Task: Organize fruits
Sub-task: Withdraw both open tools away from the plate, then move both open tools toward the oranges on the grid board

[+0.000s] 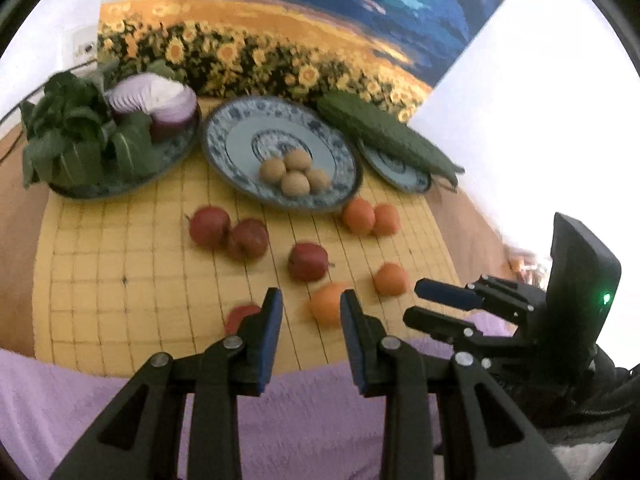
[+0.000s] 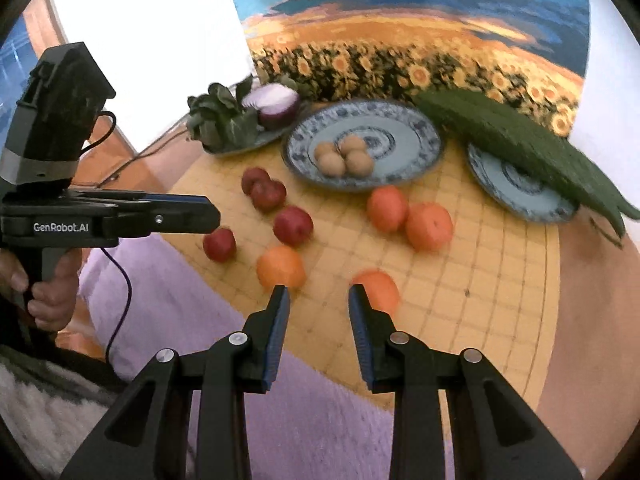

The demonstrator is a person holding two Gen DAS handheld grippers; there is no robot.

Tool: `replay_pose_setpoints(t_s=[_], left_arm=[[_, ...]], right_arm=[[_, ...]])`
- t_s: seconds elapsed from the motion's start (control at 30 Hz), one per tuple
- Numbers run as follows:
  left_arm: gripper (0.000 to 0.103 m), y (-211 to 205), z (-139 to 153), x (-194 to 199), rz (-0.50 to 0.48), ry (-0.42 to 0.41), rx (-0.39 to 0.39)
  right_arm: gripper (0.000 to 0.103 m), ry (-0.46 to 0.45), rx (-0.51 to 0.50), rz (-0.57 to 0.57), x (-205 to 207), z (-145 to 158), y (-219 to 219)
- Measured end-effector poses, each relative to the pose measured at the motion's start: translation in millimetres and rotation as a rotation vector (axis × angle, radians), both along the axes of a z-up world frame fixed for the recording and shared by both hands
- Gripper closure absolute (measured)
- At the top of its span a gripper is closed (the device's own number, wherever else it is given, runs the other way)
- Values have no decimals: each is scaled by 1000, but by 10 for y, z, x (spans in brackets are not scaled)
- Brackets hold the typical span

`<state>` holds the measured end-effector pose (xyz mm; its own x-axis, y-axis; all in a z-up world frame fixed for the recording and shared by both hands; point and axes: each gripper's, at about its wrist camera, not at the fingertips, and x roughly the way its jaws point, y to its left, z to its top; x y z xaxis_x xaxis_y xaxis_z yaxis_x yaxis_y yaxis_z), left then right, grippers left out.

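Red apples (image 2: pixel 293 225), orange oranges (image 2: pixel 429 226), blue-patterned plate (image 2: pixel 416 136) (floral rim), yellow gridded mat (image 2: pixel 500 280)

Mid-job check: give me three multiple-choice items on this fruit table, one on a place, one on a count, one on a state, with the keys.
1. Where do the four small tan round fruits lie?
A. On the yellow gridded mat
B. On the large blue-and-white patterned plate
C. On the purple cloth

2. How many orange round fruits are on the yellow gridded mat?
A. Two
B. Six
C. Four

3. What is between the fingers of the right gripper?
A. Nothing
B. A red apple
C. A green gourd

Answers:
1 B: all four sit grouped on the plate's pale centre.
2 C: a touching pair near the plate, plus one and another nearer the gripper.
3 A: its blue pads stand apart with only mat showing between them.
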<state>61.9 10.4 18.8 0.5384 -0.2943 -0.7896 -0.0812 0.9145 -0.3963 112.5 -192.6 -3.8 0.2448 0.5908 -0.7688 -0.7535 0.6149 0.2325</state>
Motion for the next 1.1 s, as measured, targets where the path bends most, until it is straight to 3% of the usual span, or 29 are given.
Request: replay_pose_setpoints(t_s=[0.13, 0.37, 0.6, 0.77, 1.1], left_arm=[[73, -187, -215, -46, -29, 68, 48], [73, -412, -202, -90, -110, 34, 80], [72, -411, -283, 8, -99, 65, 76], [63, -431, -324, 103, -94, 64, 65], [63, -445, -388, 230, -68, 72, 79]], right_arm=[[71, 12, -22, -18, -98, -67, -107], [71, 25, -30, -80, -113, -125, -243], [71, 32, -6, -124, -108, -125, -382], [71, 29, 16, -127, -144, -104, -449], [71, 39, 27, -149, -140, -111, -495]])
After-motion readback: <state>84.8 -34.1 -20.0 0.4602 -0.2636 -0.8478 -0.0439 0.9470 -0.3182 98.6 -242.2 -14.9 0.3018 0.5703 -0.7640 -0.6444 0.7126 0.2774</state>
